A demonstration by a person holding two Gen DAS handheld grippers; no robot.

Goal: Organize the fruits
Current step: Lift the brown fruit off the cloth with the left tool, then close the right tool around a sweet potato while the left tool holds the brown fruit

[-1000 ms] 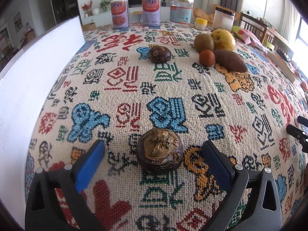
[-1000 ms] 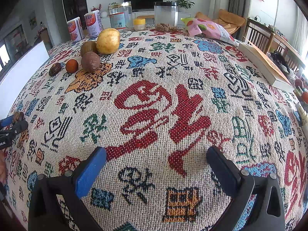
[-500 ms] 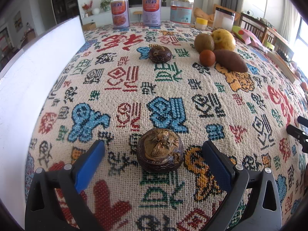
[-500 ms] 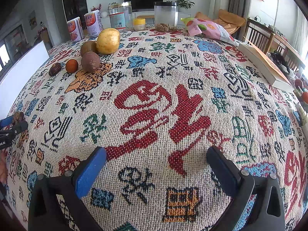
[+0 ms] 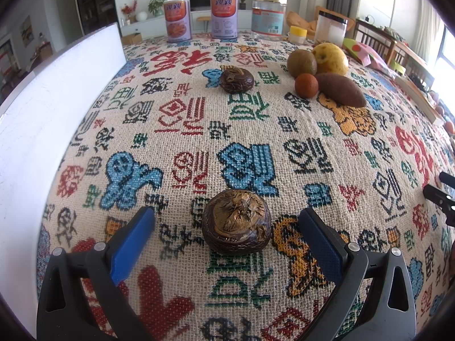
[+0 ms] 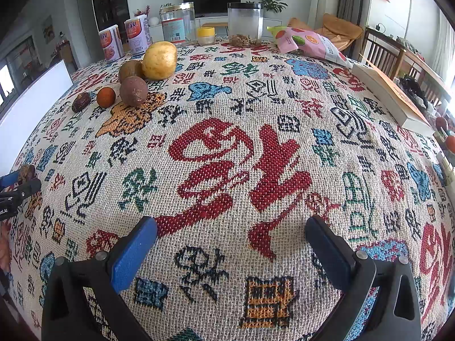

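A dark brown wrinkled fruit (image 5: 236,222) sits on the patterned tablecloth between the open jaws of my left gripper (image 5: 226,218), touching neither finger. A second dark wrinkled fruit (image 5: 236,79) lies farther back. Beyond it to the right lie a small orange fruit (image 5: 306,85), a kiwi (image 5: 301,63), a yellow pear-like fruit (image 5: 331,58) and a sweet potato (image 5: 341,89). My right gripper (image 6: 230,230) is open and empty over bare cloth. The same cluster shows at the far left in the right wrist view: yellow fruit (image 6: 159,60), kiwi (image 6: 129,69).
A white board (image 5: 42,119) stands along the table's left edge. Two cans (image 5: 177,20), a clear jar (image 5: 268,17) and a plastic container (image 5: 331,28) stand at the back. A snack bag (image 6: 310,42) and a book (image 6: 392,96) lie at the right.
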